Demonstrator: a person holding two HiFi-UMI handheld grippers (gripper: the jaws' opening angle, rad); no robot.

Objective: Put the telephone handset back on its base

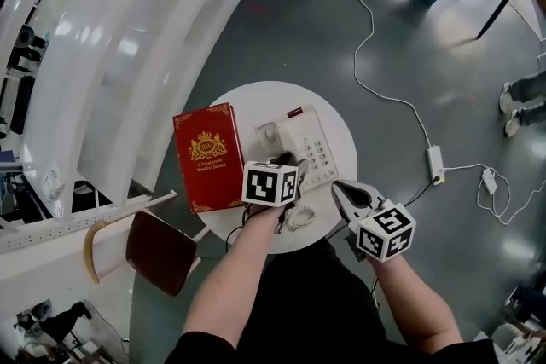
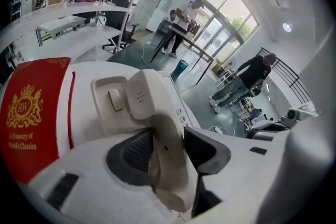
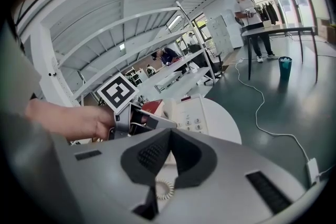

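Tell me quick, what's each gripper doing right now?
The left gripper is closed on the telephone handset.
The right gripper is closed and empty.

My right gripper (image 3: 170, 134) points across a round white table (image 3: 227, 124), jaws pressed together with nothing between them. Just past the tips sits the cream telephone base (image 3: 191, 113), keypad up, with a red book (image 3: 152, 107) behind it. A coiled cord (image 3: 164, 190) shows beneath my jaws. At left, my left hand (image 3: 73, 120) grips the left gripper (image 3: 147, 122), marker cube on top. Beyond, a white cable (image 3: 260, 107) trails over the grey floor. A teal bin (image 3: 285, 66) stands near a person (image 3: 245, 10) at a far table (image 3: 283, 30).
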